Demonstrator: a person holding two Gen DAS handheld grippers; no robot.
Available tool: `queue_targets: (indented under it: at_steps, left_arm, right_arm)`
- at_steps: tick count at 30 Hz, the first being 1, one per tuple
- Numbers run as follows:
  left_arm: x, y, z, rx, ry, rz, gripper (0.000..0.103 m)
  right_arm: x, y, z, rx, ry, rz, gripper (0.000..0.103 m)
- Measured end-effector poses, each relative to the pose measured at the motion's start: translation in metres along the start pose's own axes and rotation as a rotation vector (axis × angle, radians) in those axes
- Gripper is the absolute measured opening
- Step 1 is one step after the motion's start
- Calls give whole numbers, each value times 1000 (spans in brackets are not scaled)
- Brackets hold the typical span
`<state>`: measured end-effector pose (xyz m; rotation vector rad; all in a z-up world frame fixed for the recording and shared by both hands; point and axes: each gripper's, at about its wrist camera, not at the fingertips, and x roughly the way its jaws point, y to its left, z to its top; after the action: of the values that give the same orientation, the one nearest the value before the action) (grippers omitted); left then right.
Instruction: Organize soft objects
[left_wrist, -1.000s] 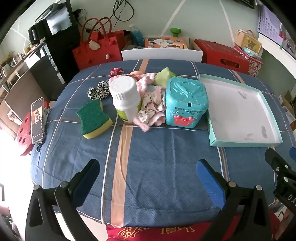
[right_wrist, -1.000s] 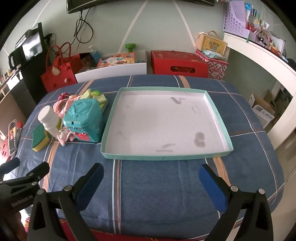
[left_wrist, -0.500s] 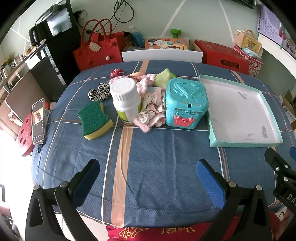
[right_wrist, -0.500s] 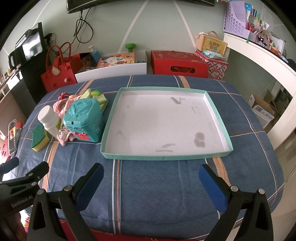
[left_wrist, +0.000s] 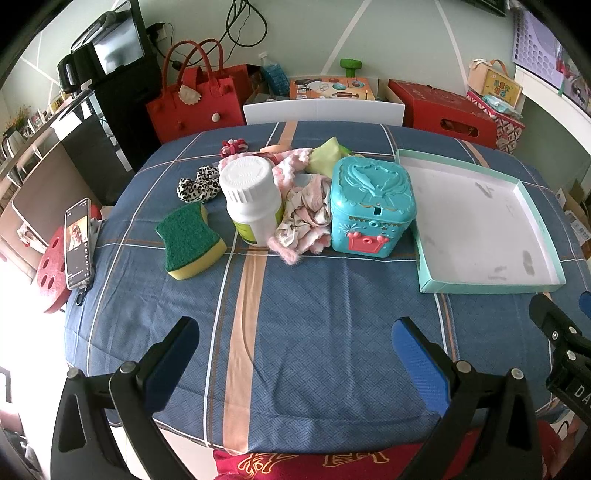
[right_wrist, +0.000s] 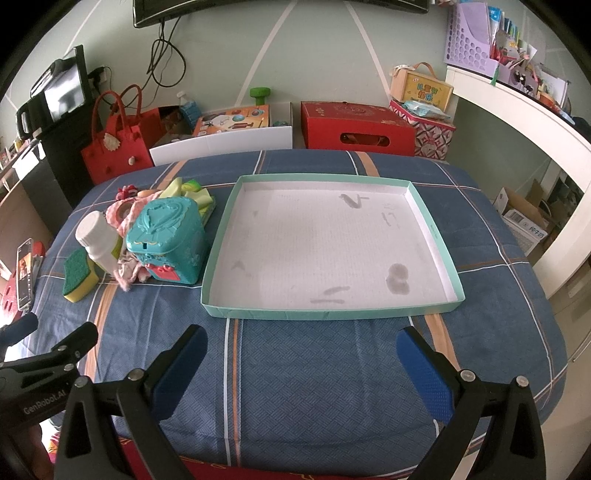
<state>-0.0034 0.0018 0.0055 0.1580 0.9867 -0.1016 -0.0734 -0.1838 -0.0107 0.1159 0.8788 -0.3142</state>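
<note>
A pile of soft things lies mid-table: a green and yellow sponge (left_wrist: 190, 240), a leopard scrunchie (left_wrist: 195, 184), a red scrunchie (left_wrist: 232, 145), pink and floral cloths (left_wrist: 306, 218) and a yellow-green cloth (left_wrist: 327, 158). A teal-rimmed shallow tray (right_wrist: 332, 306) sits to the right, holding nothing. My left gripper (left_wrist: 295, 365) is open and empty over the near table edge, short of the pile. My right gripper (right_wrist: 301, 369) is open and empty in front of the tray.
A white bottle (left_wrist: 253, 199) and a teal toy box (left_wrist: 371, 206) stand among the cloths. A phone (left_wrist: 77, 243) lies at the table's left edge. Red bag (left_wrist: 199, 99), red box (right_wrist: 356, 127) and a white chair back (left_wrist: 323, 110) stand behind the table.
The left wrist view has shifted very slightly toward the table; both grippers stay open and nothing on the table has moved.
</note>
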Motion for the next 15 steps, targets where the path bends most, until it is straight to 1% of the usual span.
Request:
queue_targets:
  at_steps: [15]
  left_arm:
    - [1, -1, 0, 1, 2, 1, 103]
  right_arm:
    - [0, 0, 0, -1, 1, 0, 103]
